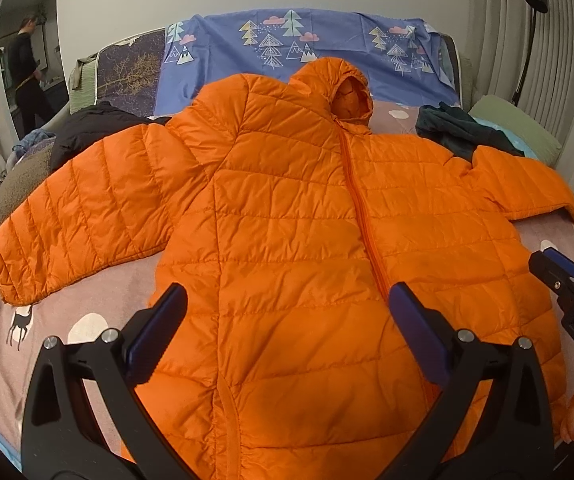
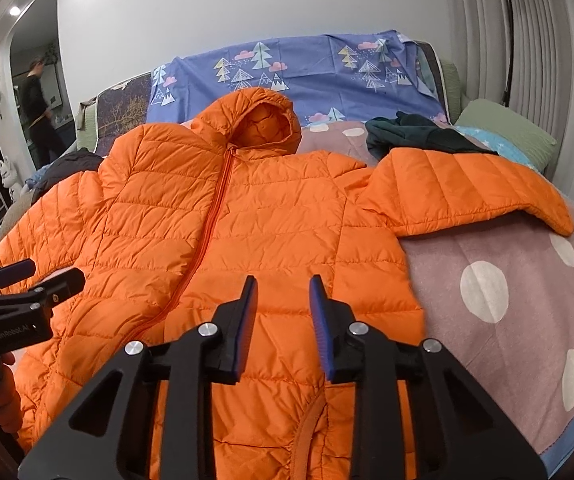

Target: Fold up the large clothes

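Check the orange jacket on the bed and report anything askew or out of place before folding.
The orange jacket lies front up, zipped and mostly flat. One sleeve is not flat: its cuff end is propped up off the spotted bedspread, and its upper edge sits against a dark green garment. Nothing looks damaged.

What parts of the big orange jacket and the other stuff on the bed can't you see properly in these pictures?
- Orange jacket: its bottom hem is hidden in both wrist views, behind the left gripper and right gripper and cut off by the lower edge.
- Dark green garment: partly covered by the jacket's sleeve; its type is unclear.
- Black garment: mostly hidden behind the other sleeve.
- Person in the doorway: too small and blurred to tell what they are doing.
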Tool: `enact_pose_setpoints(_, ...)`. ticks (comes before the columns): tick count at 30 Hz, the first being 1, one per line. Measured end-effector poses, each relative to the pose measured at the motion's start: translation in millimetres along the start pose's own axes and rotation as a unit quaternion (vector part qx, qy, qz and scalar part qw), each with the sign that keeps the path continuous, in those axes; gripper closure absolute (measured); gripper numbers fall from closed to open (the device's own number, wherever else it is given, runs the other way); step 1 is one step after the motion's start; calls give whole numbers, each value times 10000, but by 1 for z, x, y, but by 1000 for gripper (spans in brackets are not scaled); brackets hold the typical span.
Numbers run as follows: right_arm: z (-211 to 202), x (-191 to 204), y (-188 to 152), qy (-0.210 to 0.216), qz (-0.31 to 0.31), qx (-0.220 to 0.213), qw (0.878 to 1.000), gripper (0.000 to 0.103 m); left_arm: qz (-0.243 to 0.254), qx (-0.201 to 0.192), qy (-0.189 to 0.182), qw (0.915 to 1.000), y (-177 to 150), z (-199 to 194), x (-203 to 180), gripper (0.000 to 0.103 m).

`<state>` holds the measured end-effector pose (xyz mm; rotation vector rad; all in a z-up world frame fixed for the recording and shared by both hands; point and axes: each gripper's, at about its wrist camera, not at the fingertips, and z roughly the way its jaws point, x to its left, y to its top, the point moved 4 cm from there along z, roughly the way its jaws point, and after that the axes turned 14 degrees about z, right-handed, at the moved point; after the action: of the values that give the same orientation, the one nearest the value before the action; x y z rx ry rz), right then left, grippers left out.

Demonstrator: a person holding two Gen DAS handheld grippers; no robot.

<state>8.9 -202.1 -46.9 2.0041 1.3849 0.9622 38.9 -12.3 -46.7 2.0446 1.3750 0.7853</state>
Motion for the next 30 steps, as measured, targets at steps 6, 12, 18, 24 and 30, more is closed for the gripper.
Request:
enact_pose_setpoints(6, -11, 6, 1, 259, -13, -301, 9992, 75, -70, -51, -71, 9999, -3, -2, 5, 2)
enact_pose_setpoints(12, -21, 9, 8, 373, 5, -655, 9972, 75, -90, -88, -79, 9999, -3, -4, 6, 2)
enact_pose_setpoints(18, -16, 9, 4, 330, 25, -534, 9980, 75, -65, -75, -120, 9999, -5, -4, 4, 2)
enact_pose_setpoints(24, -12, 2, 3, 65, 36, -510, 9987, 74, -27, -45, -98, 9999, -5, -2, 2, 2)
enact_pose_setpoints(30, 1, -6, -2, 33, 194, -84, 9998, 74, -9, 13, -96, 10000, -7, 2, 1, 2)
